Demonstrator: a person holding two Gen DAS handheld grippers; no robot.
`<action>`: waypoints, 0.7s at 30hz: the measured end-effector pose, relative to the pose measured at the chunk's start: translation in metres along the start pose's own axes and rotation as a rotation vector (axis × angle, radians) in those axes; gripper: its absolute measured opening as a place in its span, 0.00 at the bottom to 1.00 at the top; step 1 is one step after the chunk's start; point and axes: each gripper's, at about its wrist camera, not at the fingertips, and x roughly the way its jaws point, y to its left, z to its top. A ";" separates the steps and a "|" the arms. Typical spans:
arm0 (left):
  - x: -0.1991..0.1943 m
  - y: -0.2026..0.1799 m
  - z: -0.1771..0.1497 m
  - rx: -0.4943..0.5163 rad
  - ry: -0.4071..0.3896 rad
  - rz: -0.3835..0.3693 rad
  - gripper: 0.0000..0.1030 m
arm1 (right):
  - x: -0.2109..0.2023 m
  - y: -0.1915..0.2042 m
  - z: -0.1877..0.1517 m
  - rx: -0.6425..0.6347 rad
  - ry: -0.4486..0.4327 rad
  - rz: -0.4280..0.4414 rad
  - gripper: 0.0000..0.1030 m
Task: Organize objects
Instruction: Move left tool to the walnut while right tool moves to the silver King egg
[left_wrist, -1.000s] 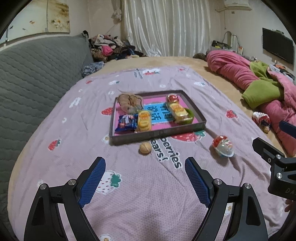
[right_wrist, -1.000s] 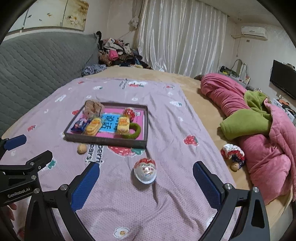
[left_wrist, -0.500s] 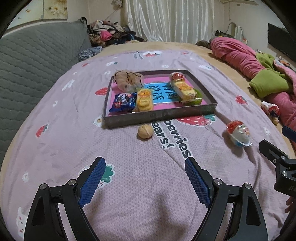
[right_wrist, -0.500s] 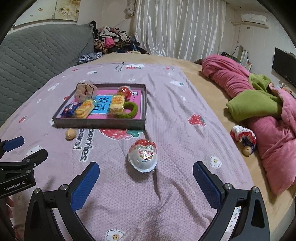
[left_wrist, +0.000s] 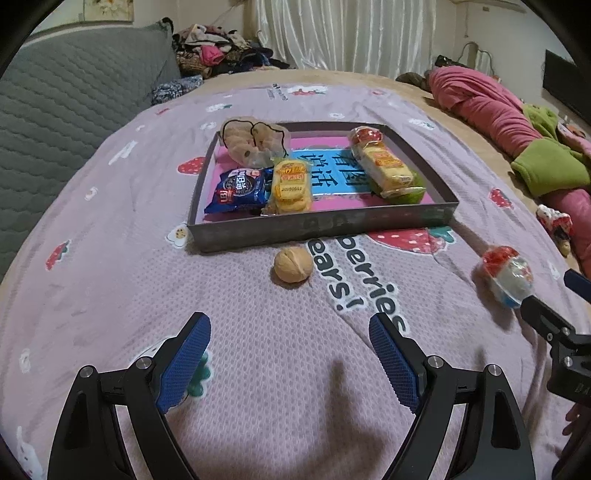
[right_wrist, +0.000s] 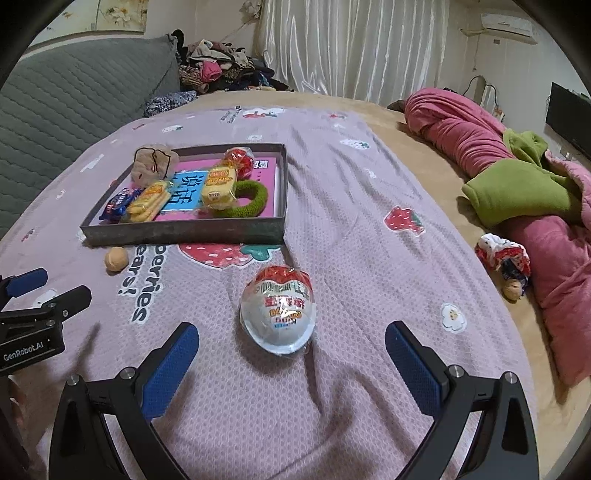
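Left wrist view: both claws have come lower and closer; left gripper (left_wrist: 290, 363) gapes wide before the walnut (left_wrist: 293, 264), right gripper (right_wrist: 290, 363) wide before the egg (right_wrist: 279, 309), so pickups seem next.

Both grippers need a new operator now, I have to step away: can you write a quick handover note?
Left gripper: open, empty, aimed at the small tan walnut lying before the grey tray.
Right gripper: open, empty, aimed at the foil-wrapped egg.
Done: snack packs, another egg and green ring sit in the tray.
Left: walnut and egg go in.
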 end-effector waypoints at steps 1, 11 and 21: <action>0.004 0.000 0.002 -0.001 0.004 -0.004 0.86 | 0.003 0.000 0.001 -0.003 0.002 0.000 0.99; 0.044 0.005 0.020 -0.021 0.031 -0.011 0.86 | 0.033 -0.002 0.007 0.010 0.026 0.006 0.99; 0.077 0.016 0.029 -0.049 0.050 -0.021 0.86 | 0.053 0.000 0.009 0.012 0.023 0.042 0.92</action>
